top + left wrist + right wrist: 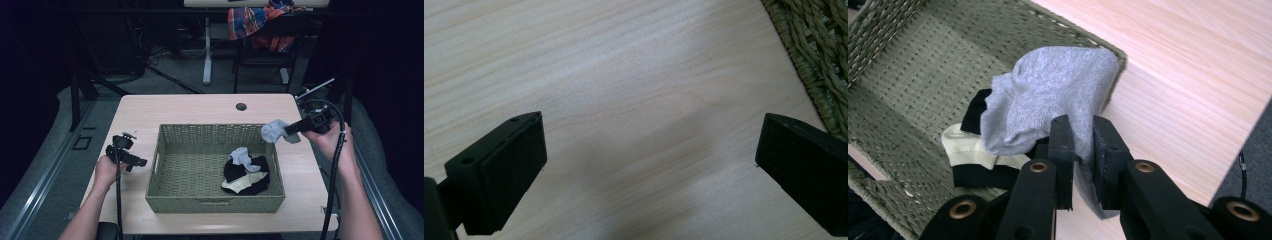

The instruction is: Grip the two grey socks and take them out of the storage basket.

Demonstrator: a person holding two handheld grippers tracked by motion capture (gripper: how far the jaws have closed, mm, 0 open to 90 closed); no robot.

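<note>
A green woven basket (pixel 167 170) sits in the middle of the light wooden table (pixel 180 107). Inside it, toward the right, lie a black and cream sock (pixel 245 177) and a grey sock (pixel 241 156). My right gripper (pixel 290 130) hangs over the basket's far right corner, shut on another grey sock (pixel 274 131). In the right gripper view this grey sock (pixel 1058 95) is pinched between the jaws (pixel 1082 145), above the basket (pixel 903 75). My left gripper (pixel 137 163) hovers over bare table left of the basket, open and holding nothing (pixel 649 150).
The table has a round cable hole (pixel 241 106) near its far edge. Behind the table stand a chair with a plaid cloth (pixel 255 20) and a desk leg (pixel 207 50). The basket's corner (pixel 824 60) lies close to the left gripper.
</note>
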